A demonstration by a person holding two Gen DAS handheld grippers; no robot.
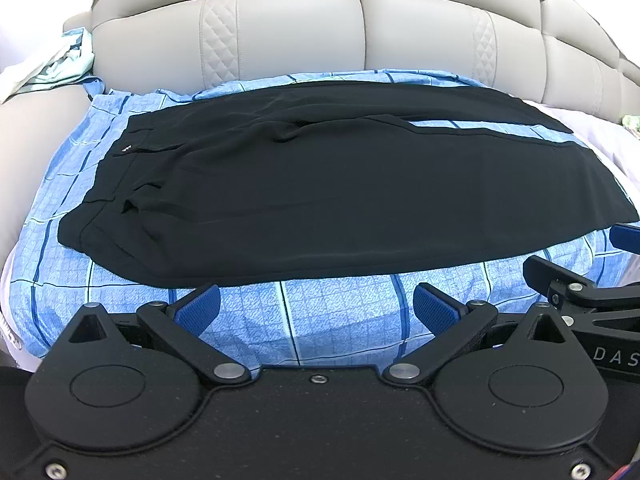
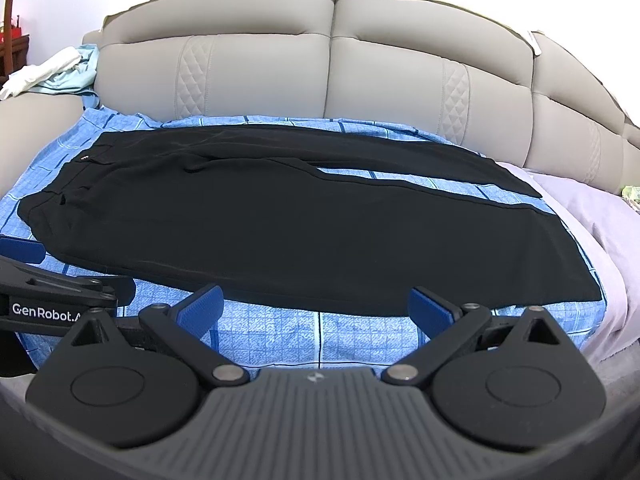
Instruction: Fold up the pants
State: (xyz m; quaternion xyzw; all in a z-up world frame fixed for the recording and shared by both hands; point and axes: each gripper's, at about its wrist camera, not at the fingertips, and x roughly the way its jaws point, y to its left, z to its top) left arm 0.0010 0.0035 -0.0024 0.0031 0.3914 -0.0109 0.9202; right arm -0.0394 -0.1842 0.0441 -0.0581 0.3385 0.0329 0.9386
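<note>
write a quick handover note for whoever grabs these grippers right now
Left gripper: jaws open, empty, hovering over the blue checked bed sheet just short of the near edge of the pants.
Right gripper: jaws open, empty, alongside on the right.
Black fabric pants: spread flat on the sheet, waistband to the left, legs running right, a strip of sheet showing between the legs. The grey padded headboard is behind them.
Done: pants laid out.
Left: every fold; nothing gripped yet.
</note>
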